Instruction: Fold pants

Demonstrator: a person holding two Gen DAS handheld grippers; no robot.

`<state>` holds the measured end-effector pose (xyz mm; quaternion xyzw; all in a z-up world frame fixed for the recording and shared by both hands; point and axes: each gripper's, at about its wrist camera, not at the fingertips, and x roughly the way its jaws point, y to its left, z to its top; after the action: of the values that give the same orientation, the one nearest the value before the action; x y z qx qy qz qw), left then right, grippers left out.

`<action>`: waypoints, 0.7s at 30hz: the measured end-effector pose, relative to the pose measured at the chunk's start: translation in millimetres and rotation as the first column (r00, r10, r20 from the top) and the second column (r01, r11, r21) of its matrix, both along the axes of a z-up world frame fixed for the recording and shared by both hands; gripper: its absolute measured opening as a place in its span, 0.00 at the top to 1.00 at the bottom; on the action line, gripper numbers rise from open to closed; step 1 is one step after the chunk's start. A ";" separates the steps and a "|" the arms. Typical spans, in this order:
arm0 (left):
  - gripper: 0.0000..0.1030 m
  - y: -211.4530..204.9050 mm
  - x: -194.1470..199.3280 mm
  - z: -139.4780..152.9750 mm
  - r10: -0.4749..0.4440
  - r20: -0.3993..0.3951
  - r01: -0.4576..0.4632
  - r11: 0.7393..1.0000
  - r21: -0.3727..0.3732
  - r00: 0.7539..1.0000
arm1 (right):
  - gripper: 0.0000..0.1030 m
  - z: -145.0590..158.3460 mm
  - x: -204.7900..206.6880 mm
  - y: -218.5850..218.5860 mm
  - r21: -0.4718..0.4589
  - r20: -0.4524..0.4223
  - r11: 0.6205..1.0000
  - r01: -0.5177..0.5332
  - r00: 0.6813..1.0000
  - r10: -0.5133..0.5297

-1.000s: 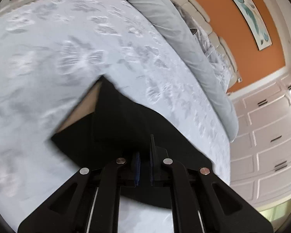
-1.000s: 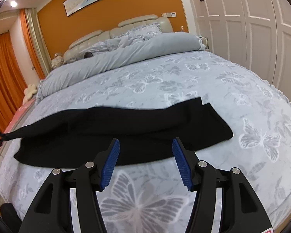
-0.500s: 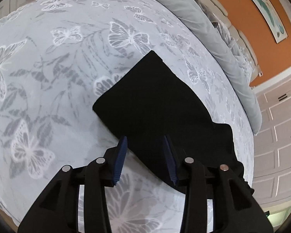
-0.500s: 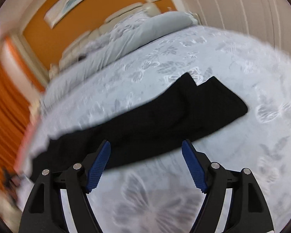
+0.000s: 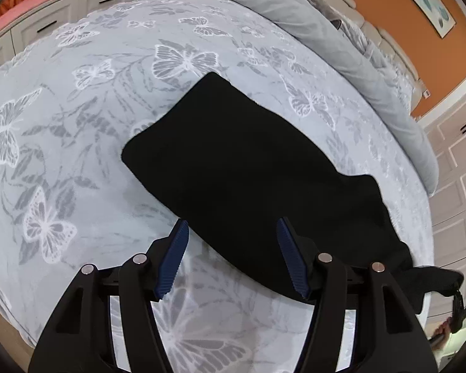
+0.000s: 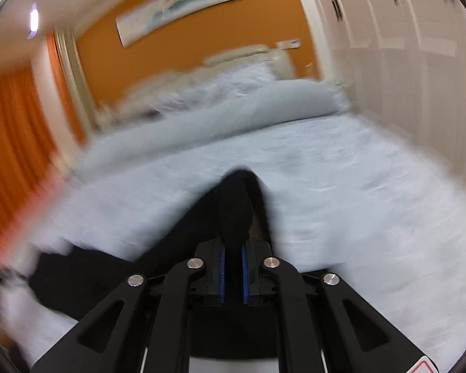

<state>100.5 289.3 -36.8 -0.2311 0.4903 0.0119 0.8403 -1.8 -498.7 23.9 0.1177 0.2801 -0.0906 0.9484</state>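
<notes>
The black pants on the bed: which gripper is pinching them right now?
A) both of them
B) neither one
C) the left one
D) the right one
D. The right gripper has its blue pads closed tight on a bunch of the black pants, while the left gripper is spread wide open above them with nothing between its fingers.

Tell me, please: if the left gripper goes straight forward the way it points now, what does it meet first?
Most likely the black pants lying on the bed; the open left gripper points at their near edge, though depth is unclear.
</notes>
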 end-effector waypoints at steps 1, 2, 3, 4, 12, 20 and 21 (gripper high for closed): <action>0.44 -2.2 1.6 -4.7 0.004 -0.006 -0.004 1.000 -0.004 1.000 | 0.80 -20.4 -3.0 -16.0 -0.003 -0.092 0.999 0.038 0.995 -0.038; 0.44 -3.1 2.4 -8.9 0.009 -0.013 -0.009 1.000 -0.009 1.000 | 0.79 -44.7 -7.8 -32.7 0.026 -0.187 0.996 0.086 0.979 -0.080; 0.44 -4.2 2.6 -14.5 0.017 -0.021 -0.017 1.000 -0.017 1.000 | 0.79 -67.5 -15.8 -46.1 0.034 -0.270 0.988 0.150 0.953 -0.135; 0.44 -5.1 3.3 -20.8 0.028 -0.030 -0.029 0.999 -0.029 0.999 | 0.75 -88.8 -32.8 -57.5 0.017 -0.327 0.971 0.239 0.919 -0.221; 0.40 9.4 -4.3 -21.6 0.113 -0.012 -0.114 0.988 -0.104 0.993 | 0.40 -81.8 -91.7 -17.7 0.340 -0.105 0.927 0.158 0.986 -0.129; 0.33 40.9 0.0 -50.0 0.214 -0.108 -0.227 0.965 -0.129 0.971 | 0.39 -104.4 -6.8 -8.0 0.218 -0.263 0.945 0.242 0.948 -0.182; 0.33 43.9 2.3 -54.9 0.222 -0.115 -0.237 0.960 -0.147 0.968 | 0.68 -111.0 -0.7 -6.9 0.214 -0.277 0.951 0.224 0.947 -0.161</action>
<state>102.8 333.2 -91.7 -0.3521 0.4998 0.0813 0.7871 -2.4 -505.6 -87.1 0.2468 0.3964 -0.1632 0.8691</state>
